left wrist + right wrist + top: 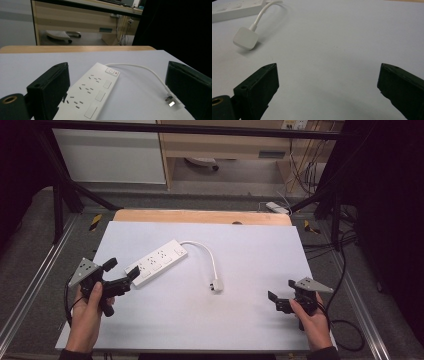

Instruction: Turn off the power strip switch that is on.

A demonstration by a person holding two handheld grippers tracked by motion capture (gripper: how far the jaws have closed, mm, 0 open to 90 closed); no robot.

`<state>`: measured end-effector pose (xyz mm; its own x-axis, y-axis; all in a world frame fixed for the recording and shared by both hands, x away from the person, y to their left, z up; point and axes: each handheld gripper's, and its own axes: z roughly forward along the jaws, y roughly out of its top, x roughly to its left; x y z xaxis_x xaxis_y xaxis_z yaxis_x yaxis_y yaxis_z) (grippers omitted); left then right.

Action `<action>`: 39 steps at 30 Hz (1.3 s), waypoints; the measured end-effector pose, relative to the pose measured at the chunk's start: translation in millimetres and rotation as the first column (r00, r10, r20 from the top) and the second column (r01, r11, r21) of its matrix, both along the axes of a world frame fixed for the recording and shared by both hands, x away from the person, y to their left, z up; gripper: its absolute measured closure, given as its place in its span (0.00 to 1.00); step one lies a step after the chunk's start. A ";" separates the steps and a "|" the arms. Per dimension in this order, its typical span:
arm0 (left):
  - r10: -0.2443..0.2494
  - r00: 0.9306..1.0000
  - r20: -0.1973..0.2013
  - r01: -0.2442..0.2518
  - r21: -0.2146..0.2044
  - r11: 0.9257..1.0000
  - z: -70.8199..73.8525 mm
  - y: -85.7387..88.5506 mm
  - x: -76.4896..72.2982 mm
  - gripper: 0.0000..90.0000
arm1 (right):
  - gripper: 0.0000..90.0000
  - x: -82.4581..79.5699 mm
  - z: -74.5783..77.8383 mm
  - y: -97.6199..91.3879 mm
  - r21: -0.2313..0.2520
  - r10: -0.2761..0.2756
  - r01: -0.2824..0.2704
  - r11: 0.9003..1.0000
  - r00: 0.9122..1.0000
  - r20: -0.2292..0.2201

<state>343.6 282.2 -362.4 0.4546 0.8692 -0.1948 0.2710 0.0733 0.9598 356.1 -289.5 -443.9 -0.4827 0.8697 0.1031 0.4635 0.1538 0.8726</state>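
Left gripper (121,271) agape at power strip (156,261) end, bare tabletop (250,320) right

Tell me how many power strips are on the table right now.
1. The white power strip lies on the table's left half, by the left tongs; its cord curls right to the plug.

The bench (250,320) lies bare in front of the right tool (281,295). At the left, the power strip (156,261) (its cord (207,253) looping to the plug (216,286)) blocks the left tool (121,272), jaws spread.
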 end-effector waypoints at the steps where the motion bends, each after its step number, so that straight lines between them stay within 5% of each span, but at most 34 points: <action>1: 0.002 1.000 0.001 -0.002 0.002 1.000 1.1 0.7 -1.8 0.06 | 0.05 -0.1 0.2 -0.1 0.001 0.001 -0.001 1.000 1.000 0.003; 22: 0.026 1.000 -0.011 -0.026 0.020 0.999 -17.8 24.1 -30.3 0.07 | 0.05 -2.1 2.1 1.6 -0.001 0.010 -0.010 1.000 1.000 0.027; 30: 0.008 0.998 -0.055 -0.006 0.033 0.999 -32.8 26.8 -27.2 0.07 | 0.05 -2.0 2.2 1.7 -0.002 0.012 -0.012 1.000 0.999 0.040; 39: -0.033 0.989 -0.142 0.050 0.117 0.992 -56.1 14.7 -20.3 0.08 | 0.04 -1.5 0.9 3.0 -0.008 0.018 -0.018 1.000 0.999 0.031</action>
